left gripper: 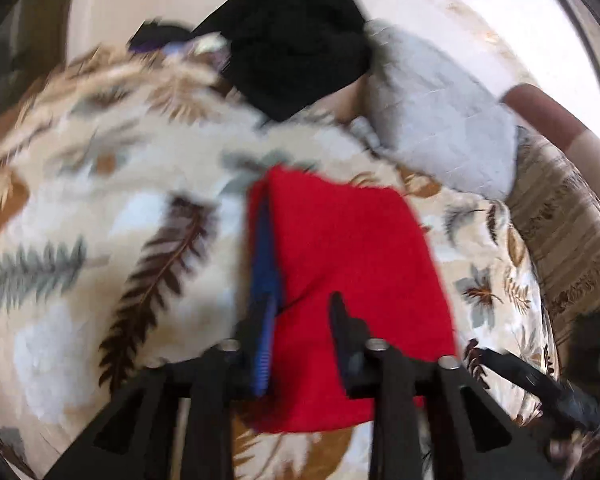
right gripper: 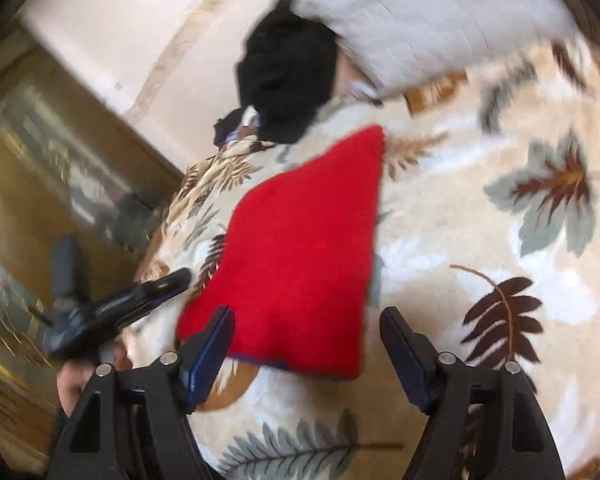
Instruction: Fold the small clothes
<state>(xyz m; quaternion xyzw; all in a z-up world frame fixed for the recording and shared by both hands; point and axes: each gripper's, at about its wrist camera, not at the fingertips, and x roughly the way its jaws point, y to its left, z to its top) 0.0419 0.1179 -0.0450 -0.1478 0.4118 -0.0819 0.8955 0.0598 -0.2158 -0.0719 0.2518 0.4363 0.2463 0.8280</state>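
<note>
A folded red cloth (left gripper: 352, 248) lies flat on the leaf-print blanket (left gripper: 100, 200). My left gripper (left gripper: 300, 308) hovers over its near left part, open. Its blue-padded left finger runs along the cloth's left edge and the red fabric shows between the fingers, with no pad pressing on it. In the right wrist view the red cloth (right gripper: 300, 248) lies just ahead of my right gripper (right gripper: 306, 316), which stands wide open over the cloth's near edge. The left gripper (right gripper: 156, 292) reaches in from the left there. The picture is blurred.
A heap of black clothes (left gripper: 296, 48) sits at the far side of the blanket, beside a grey quilted pillow (left gripper: 440, 120). A striped brown fabric (left gripper: 560, 232) lies at the right. A wooden cabinet (right gripper: 60, 160) stands left of the bed.
</note>
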